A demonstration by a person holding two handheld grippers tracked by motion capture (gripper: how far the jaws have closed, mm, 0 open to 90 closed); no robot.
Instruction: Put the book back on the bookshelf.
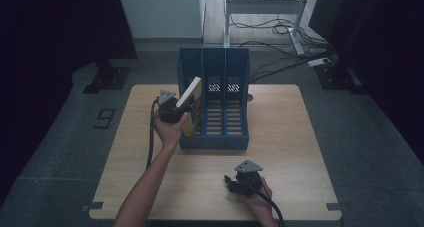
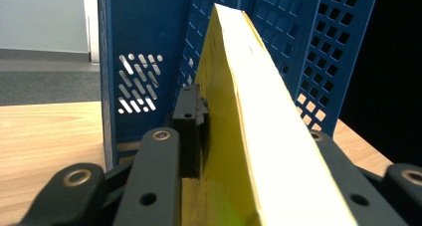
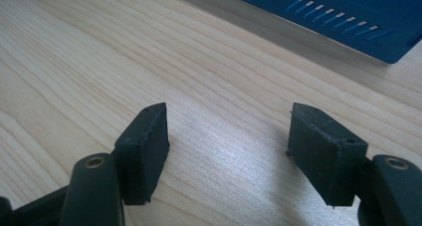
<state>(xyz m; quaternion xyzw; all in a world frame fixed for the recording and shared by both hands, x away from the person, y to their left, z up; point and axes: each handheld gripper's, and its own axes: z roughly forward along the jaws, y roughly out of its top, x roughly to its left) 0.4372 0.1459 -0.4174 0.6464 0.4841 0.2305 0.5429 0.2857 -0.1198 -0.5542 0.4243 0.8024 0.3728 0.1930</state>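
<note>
Two grippers: the left gripper [image 1: 176, 107], raised, pinches the yellow book [image 1: 193, 103] between its fingers; the right gripper [image 3: 226, 136] rests low, fingers spread.

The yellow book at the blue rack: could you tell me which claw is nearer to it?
Left. The left claw is clamped on the book at the rack; the right claw rests open on the table, well away.
</note>
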